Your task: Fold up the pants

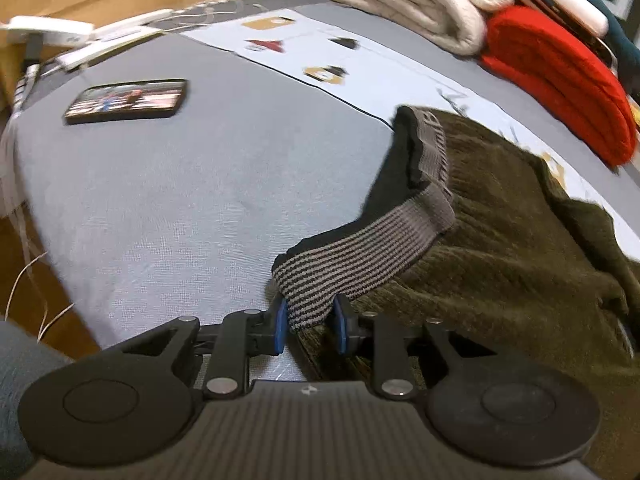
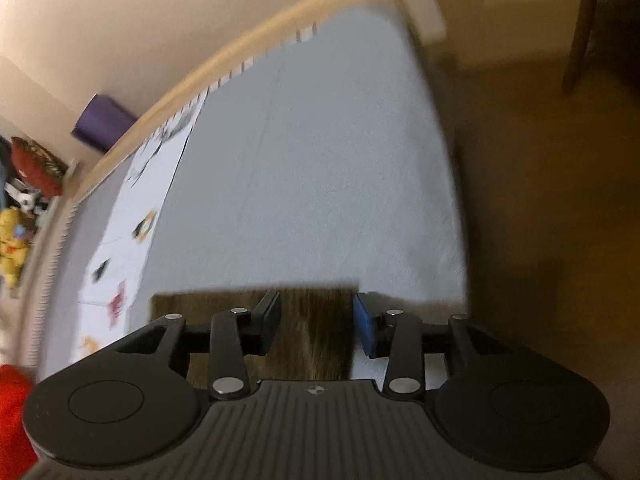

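Note:
Dark olive pants [image 1: 500,248] lie on the grey bed cover [image 1: 180,200], bunched toward the right. Their grey-and-black striped waistband [image 1: 360,256] stands up from the cloth. My left gripper [image 1: 310,326] is shut on the near end of that waistband, the blue pads pinching it. In the right wrist view a flat olive-brown end of the pants [image 2: 312,320] lies on the cover between the fingers. My right gripper [image 2: 316,324] is open around it, not pinching.
A phone [image 1: 126,100] lies on the cover at the far left. Folded cream blankets [image 1: 412,4] and a red folded cloth [image 1: 560,80] sit at the back right. A printed light panel [image 1: 320,56] crosses the cover. The bed edge and floor [image 2: 540,200] are to the right.

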A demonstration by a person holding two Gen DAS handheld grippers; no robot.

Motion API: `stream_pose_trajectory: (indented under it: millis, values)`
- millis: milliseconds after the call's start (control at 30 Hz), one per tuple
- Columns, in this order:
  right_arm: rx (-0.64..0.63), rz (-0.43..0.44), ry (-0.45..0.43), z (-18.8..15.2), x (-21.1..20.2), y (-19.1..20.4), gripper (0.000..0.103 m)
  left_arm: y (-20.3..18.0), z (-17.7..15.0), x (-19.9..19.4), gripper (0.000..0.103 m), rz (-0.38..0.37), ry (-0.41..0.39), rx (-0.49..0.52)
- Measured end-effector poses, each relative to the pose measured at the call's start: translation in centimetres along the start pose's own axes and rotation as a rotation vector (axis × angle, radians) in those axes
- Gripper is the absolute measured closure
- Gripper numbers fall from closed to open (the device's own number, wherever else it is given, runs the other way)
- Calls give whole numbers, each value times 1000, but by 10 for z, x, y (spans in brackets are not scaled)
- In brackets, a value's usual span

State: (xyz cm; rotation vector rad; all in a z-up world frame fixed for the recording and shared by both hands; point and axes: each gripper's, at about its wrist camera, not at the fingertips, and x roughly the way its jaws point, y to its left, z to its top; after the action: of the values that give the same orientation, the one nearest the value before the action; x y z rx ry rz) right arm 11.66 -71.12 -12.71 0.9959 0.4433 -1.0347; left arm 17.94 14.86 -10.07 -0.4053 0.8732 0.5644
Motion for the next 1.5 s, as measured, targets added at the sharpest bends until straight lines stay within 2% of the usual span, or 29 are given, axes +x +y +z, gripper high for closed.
stream_pose_trajectory:
  millis: [133, 200, 267, 333, 367, 400, 433, 500, 600, 667, 767, 867, 1033, 1133, 1233, 1333, 1400, 1500]
  values:
    - [-56, -19, 18, -2, -5, 9, 59, -5, 2, -14, 78, 55, -65, 56]
    - [-63, 22, 21, -5, -14, 13, 59, 0, 5, -8, 76, 37, -31, 76]
    - [-87, 74, 13, -9, -24, 24, 58, 5, 6, -5, 65, 26, -6, 79]
    - [-121, 108, -1, -16, -35, 39, 56, 8, 6, -10, 26, 79, -20, 82]
    - [-139, 122, -6, -21, -42, 46, 54, 10, 7, -13, 11, 126, -36, 80]
    - [-158, 135, -6, -25, -49, 52, 52, 12, 7, -19, 10, 176, -65, 76]
    - [-182, 151, 1, -31, -57, 60, 51, 14, 8, -23, 10, 180, -81, 79]
    - [-217, 188, 14, -45, -71, 69, 46, 19, 15, -28, 10, 147, -77, 79]
    - [-304, 277, 48, -72, -90, 83, 38, 17, 31, -35, 8, 141, -108, 101]
    - [-369, 311, 77, -93, -96, 93, 37, 9, 44, -37, 0, 145, -143, 132]
    - [-469, 333, 124, -123, -97, 112, 37, -10, 69, -34, 0, 132, -199, 221]
    - [-532, 349, 142, -146, -98, 134, 37, -30, 102, -13, 0, 100, -204, 306]
    - [-647, 359, 112, -178, -95, 173, 37, -55, 156, 41, 0, -32, -167, 263]
    - [-697, 340, 124, -192, -84, 187, 37, -71, 172, 79, 0, -94, -125, 258]
    - [-675, 321, 128, -199, -76, 204, 37, -85, 179, 112, 0, -135, -128, 271]
    - [-665, 305, 122, -197, -64, 241, 37, -102, 188, 143, 1, -134, -116, 381]
    - [-687, 305, 171, -194, -45, 283, 37, -105, 195, 156, 1, -127, -123, 392]
    - [-656, 301, 281, -195, -8, 341, 37, -102, 198, 176, 1, -188, -35, 377]
